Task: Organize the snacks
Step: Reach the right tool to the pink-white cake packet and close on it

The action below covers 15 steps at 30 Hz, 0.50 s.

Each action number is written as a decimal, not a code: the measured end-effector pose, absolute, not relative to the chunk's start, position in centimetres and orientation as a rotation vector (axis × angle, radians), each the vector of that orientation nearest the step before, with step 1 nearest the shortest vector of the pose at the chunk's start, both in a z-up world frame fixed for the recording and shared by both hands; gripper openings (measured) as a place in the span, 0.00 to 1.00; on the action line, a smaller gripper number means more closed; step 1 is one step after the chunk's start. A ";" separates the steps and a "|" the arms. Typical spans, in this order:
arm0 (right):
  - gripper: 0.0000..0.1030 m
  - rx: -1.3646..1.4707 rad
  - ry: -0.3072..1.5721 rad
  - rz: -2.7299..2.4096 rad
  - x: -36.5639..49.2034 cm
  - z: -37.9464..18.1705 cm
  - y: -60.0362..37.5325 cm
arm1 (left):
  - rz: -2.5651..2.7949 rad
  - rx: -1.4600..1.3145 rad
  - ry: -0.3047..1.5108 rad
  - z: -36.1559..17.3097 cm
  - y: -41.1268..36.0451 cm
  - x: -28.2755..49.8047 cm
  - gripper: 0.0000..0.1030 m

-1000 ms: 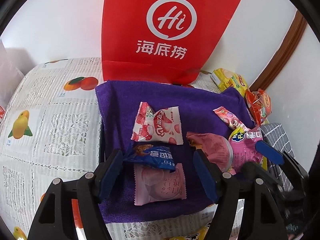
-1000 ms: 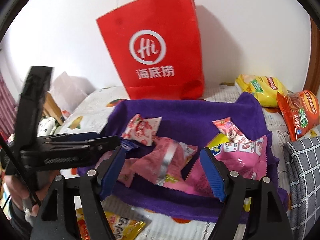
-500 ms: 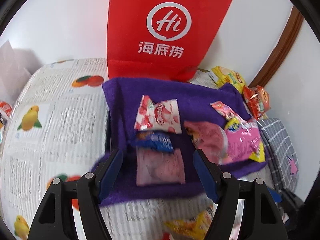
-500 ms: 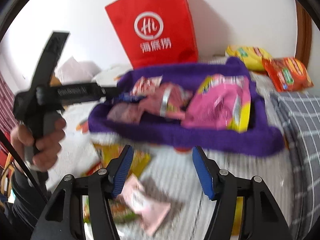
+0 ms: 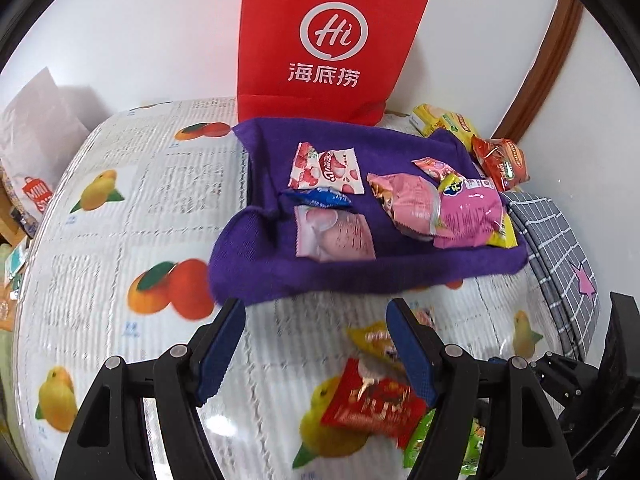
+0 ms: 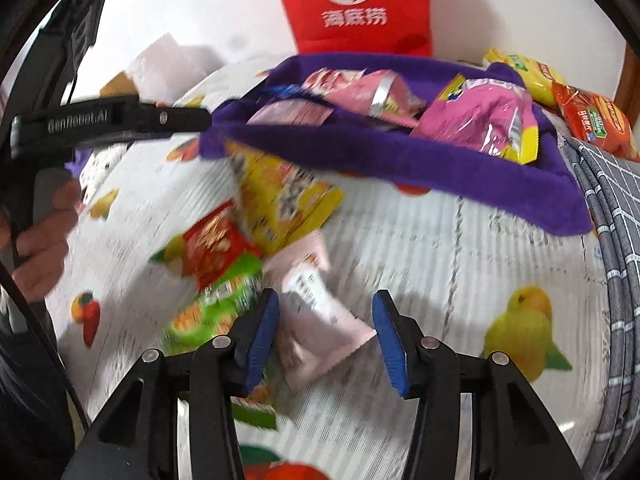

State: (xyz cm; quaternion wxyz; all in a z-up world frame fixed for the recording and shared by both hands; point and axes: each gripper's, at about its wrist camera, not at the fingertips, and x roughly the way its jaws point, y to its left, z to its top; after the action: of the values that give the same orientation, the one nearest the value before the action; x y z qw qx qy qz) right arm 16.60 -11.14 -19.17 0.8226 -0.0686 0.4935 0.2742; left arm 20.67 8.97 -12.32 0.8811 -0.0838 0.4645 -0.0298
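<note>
Landmark here is the purple fleece cloth [image 5: 360, 276] spread on the fruit-print white tablecloth [image 5: 120, 240]. Sitting on the cloth: a red-and-white strawberry candy packet [image 5: 326, 168] toward the back, a small blue wrapper [image 5: 322, 197] just in front of it, touching a pale pink flat packet [image 5: 334, 234] nearer the front edge. To the right of those on the cloth there's a crumpled pink foil bag [image 5: 408, 206] and a shiny pink-and-yellow snack bag [image 5: 470, 216] overlapping it.

Behind the cloth a tall red paper bag with a white "Hi" logo [image 5: 328, 40] stands against the wall. Past the cloth's back right corner are a yellow chip bag [image 5: 444, 126] and an orange-red snack bag [image 5: 500, 160]. A grey checked cushion [image 5: 560, 248] lies along the cloth's right side.

In front of the cloth, off it, there's a loose pile on the tablecloth: a yellow printed packet [image 6: 288, 196] tucked right under the cloth's front edge, a red packet [image 6: 212, 248] and a green packet [image 6: 216, 308] further out, and a light pink flat sachet [image 6: 320, 320] closest to the right wrist camera. It's all pretty motion-blurred.

Left gripper [image 5: 316, 356] hangs in front of the cloth with its blue pads spread wide and nothing in between. Right gripper [image 6: 324, 336] is open too, and the light pink sachet lies between its fingers; I can't tell if either pad touches it.
</note>
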 end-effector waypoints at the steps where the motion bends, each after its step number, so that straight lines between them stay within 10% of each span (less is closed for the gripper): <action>1: 0.50 -0.169 1.053 0.582 16.2 -19.3 -10.9 | -0.064 -0.174 0.966 -12.3 9.0 20.4 0.69; 13: 0.60 -0.218 1.001 0.433 15.9 -20.5 -8.9 | -0.066 -0.178 0.973 -12.5 9.3 17.5 0.69; 15: 0.46 -0.214 0.978 0.410 15.9 -20.3 -8.9 | -0.061 -0.173 0.977 -12.7 9.4 17.1 0.69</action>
State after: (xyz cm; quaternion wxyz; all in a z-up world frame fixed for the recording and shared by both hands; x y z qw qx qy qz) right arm 15.89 -8.87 -20.32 0.8572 -0.1016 0.4655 0.1952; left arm 17.06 9.39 -12.66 0.8790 -0.0828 0.4686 -0.0291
